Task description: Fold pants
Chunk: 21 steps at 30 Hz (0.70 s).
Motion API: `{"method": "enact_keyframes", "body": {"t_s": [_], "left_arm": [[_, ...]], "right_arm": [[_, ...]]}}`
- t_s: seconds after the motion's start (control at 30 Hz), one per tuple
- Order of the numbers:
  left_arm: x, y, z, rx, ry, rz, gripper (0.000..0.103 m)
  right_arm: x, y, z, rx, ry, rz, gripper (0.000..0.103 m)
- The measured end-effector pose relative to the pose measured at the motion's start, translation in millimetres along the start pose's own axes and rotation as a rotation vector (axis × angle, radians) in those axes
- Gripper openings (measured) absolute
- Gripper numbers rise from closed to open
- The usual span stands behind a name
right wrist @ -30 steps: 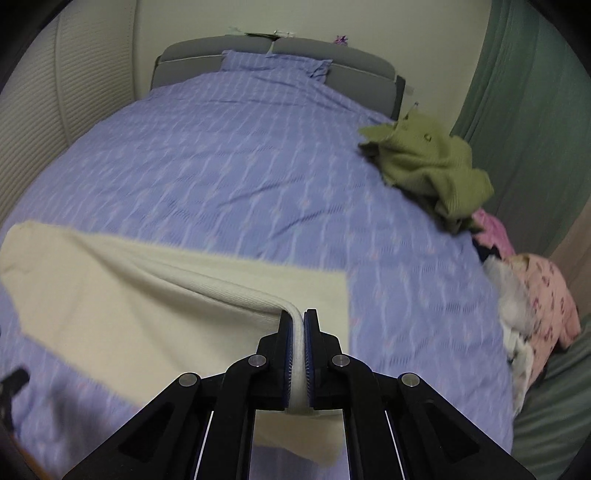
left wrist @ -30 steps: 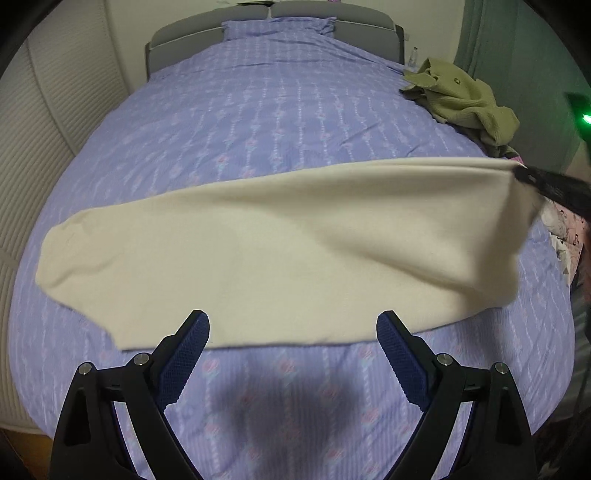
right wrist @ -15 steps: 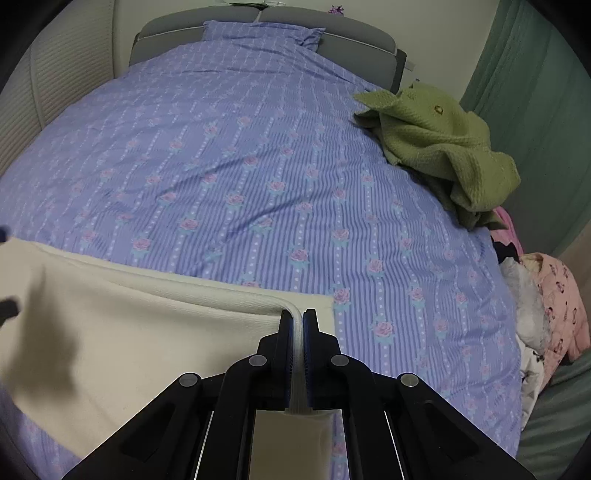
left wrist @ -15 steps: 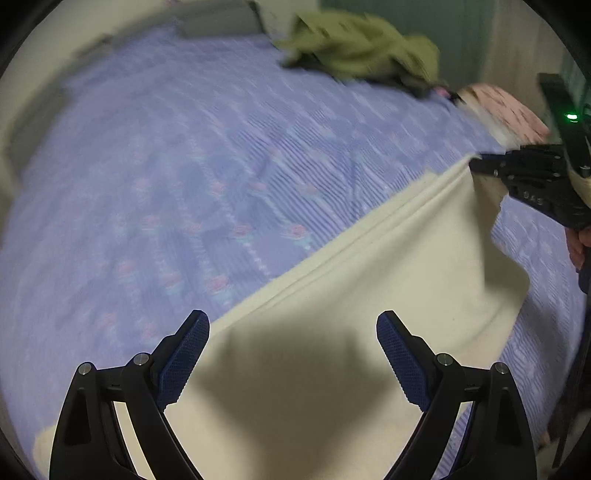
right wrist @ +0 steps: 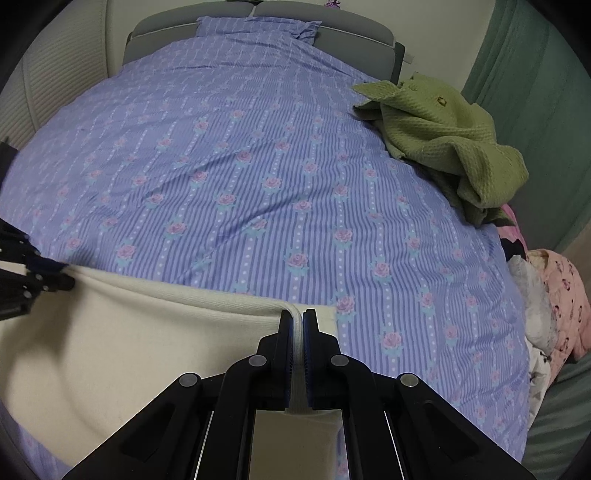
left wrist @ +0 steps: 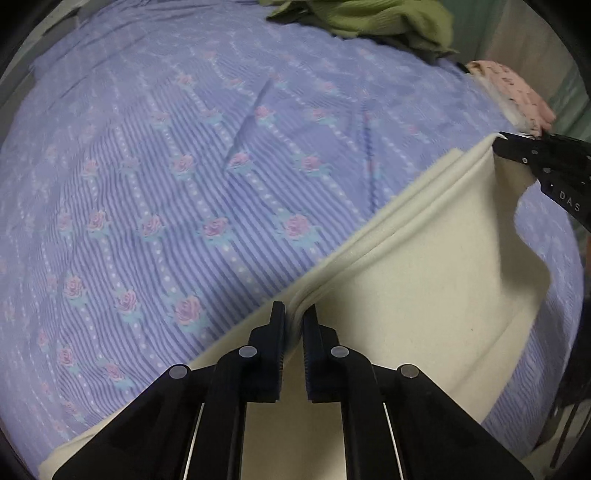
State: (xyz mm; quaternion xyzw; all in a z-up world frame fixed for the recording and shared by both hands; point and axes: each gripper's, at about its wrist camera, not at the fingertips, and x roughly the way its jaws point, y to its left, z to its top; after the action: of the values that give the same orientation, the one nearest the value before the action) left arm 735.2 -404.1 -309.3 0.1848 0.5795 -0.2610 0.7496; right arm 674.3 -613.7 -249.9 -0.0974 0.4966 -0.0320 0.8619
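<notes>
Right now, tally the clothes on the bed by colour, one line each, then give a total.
Cream: 1, the pants, pinched by the left gripper and the right gripper
Green: 1, the knit garment
Pink: 1, the patterned garment at the bed's edge
White: 1, the crumpled piece beside it
Total: 4

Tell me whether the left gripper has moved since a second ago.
Yes. The left gripper swung right toward the green garment and came down, its jaws just closing on the cream pants.
</notes>
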Motion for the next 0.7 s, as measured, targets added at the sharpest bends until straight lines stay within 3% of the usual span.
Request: {"method": "enact_keyframes", "body": {"t_s": [0.1, 0.17, 0.2, 0.23, 0.27, 0.33, 0.5, 0.7], "left_arm": [[22, -3, 7, -0.035, 0.047, 0.031, 0.015], [25, -7, 10, -0.065, 0.052, 0.073, 0.024], [22, -10, 13, -0.076, 0.04, 0.093, 0.03], [16, -13, 15, -0.082, 0.016, 0.115, 0.046], [0, -18, 17, -0.09, -0.045, 0.14, 0.056], [-29, -27, 19, -0.096, -0.138, 0.171, 0.064], [-95, -55, -2, -0.128, -0.27, 0.162, 0.066], [-169, -89, -86, -0.26, -0.361, 0.151, 0.072]], "right_arm": [[25, 3, 1, 0.002, 0.048, -0.012, 0.005], [42, 2, 0, 0.009, 0.08, -0.027, 0.008], [45, 1, 0, 0.013, 0.094, -0.034, 0.017], [46, -2, 1, 0.024, 0.096, -0.068, 0.033], [38, -7, 1, 0.039, 0.069, -0.126, 0.041], [18, -20, 3, 0.076, 0.0, -0.23, 0.066], [-47, -52, -6, 0.149, -0.086, -0.189, 0.068], [-136, -43, -52, 0.114, -0.156, -0.064, 0.068]]}}
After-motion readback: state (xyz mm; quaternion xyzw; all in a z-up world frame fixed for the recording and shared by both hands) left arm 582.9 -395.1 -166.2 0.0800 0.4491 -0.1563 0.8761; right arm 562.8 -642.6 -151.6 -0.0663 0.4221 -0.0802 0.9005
